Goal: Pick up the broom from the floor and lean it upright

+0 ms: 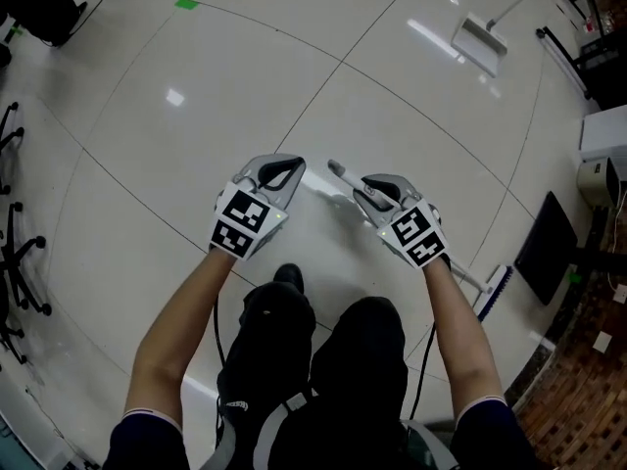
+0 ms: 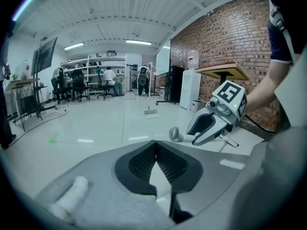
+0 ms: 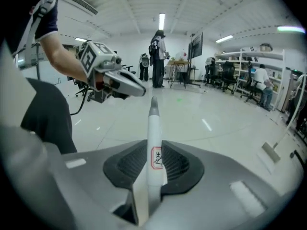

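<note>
The broom has a white handle with a grey tip (image 1: 336,169) and a blue and white head (image 1: 493,293) that rests on the floor at the right. My right gripper (image 1: 365,196) is shut on the handle near its tip and holds that end raised off the floor. In the right gripper view the handle (image 3: 154,143), with a red label, is pinched between the pads and sticks out ahead. My left gripper (image 1: 285,172) hovers just left of the tip, shut with nothing in it (image 2: 156,143). The right gripper (image 2: 211,123) and handle tip (image 2: 175,134) show ahead of it.
A long-handled dustpan (image 1: 479,41) lies on the floor far right. A black mat (image 1: 545,248) and a white cabinet (image 1: 602,155) stand by the brick wall (image 2: 230,37). Office chairs (image 1: 18,262) line the left. People (image 3: 158,56) stand farther off, near shelves.
</note>
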Motion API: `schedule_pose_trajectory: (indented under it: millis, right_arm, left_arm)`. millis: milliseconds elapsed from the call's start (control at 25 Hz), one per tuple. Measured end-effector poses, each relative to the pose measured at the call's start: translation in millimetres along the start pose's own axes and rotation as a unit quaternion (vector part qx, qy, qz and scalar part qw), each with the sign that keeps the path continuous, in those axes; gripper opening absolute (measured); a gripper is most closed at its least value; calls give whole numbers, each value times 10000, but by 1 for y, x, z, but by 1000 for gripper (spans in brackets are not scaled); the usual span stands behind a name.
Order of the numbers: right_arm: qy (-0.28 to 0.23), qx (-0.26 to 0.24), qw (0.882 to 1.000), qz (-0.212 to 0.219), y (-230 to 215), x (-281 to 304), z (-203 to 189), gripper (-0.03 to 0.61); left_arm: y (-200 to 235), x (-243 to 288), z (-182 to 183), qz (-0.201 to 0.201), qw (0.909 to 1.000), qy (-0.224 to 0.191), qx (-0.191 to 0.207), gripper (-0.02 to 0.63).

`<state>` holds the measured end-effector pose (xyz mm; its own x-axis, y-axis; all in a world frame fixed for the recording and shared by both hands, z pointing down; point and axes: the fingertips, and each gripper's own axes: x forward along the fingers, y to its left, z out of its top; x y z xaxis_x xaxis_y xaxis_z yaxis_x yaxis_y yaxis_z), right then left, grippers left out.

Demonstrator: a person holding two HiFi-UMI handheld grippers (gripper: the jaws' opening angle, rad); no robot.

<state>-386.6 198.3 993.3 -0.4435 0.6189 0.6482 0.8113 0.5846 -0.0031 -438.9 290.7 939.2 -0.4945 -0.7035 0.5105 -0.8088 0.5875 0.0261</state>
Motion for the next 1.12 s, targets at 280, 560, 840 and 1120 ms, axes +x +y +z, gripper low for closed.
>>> schedule_pose_trajectory:
  millis: [280,560,840,1120]
  right_arm:
    - [-467,168,9946,-909,-43,-176,141,94]
    - [-738,624,9764,-1933,-61,-359,205,94]
    - [-822,1405,9397,-3008,-59,-500,206,92]
    - [-1925,2560,8542,-4096,-30,-626,197,92]
  left_arm:
    - [-29,-51,175,-410,9982,-330,297,0]
    - [-114,-97,324,-1075,9881,-631,899,0]
    - [-210,-118,428,-2008,9656,-913,1377,0]
    - [-301,-128,513,-2845,9328,-1353,1753,0]
